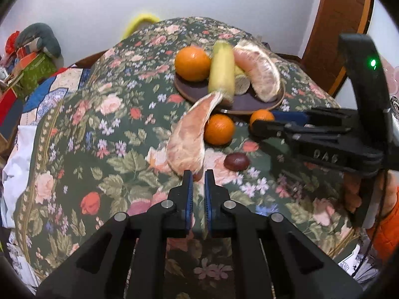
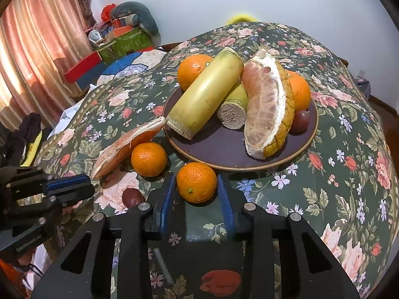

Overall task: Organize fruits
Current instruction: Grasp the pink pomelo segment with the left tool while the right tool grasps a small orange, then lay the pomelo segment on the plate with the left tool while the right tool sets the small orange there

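The right gripper stands wide open around a mandarin, its pads just beside the fruit and the plate rim just ahead; bare cloth lies to its right. The left gripper is nearly closed and empty, with a pomelo wedge at its tips and a dark plum to the right.
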{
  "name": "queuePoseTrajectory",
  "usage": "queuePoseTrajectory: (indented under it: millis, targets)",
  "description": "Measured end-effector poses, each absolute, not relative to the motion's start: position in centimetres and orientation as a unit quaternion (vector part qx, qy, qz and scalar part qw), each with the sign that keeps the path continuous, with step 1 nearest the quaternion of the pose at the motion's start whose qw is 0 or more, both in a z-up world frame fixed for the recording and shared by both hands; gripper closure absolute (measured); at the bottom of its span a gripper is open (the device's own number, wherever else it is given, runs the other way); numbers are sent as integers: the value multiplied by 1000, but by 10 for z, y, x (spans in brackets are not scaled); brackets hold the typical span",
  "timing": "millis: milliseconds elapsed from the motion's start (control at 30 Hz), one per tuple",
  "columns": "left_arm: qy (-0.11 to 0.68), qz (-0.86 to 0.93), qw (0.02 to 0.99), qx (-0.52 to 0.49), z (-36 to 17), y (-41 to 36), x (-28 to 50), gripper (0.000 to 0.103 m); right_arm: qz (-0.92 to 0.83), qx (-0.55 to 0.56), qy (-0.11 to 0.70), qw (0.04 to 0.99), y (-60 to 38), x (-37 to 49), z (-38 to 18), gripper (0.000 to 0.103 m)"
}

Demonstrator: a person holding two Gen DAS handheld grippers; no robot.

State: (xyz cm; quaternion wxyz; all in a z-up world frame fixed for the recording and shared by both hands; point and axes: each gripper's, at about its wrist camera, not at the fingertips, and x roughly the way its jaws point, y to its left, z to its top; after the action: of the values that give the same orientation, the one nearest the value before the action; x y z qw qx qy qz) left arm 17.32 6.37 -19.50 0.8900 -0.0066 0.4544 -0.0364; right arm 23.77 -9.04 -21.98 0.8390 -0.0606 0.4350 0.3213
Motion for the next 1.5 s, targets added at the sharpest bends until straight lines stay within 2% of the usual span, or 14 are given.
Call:
queuePoseTrajectory:
  millis: [67, 167, 600, 900, 1167, 1500]
  targets:
    - [453, -34, 891, -13, -192, 65, 179, 78, 321, -61, 433, 840, -91, 237, -219, 72]
    - [451, -34, 891, -24, -190, 69, 192, 67, 321, -56, 429, 843, -95, 237, -216, 72]
    - [481, -25, 875, -48, -221, 89, 241, 65, 327, -43, 424, 843, -108, 237, -214, 72]
    - [478, -15, 878, -13, -228, 77, 251, 65, 330, -47, 419, 845, -107, 235, -213, 72]
    - [469, -13, 883, -29, -225, 80, 248, 70, 327, -49, 403, 854, -111, 230, -202, 72]
    - [432, -15, 900, -58, -199, 81, 227, 71, 302, -70, 369, 876, -110, 243, -187, 72]
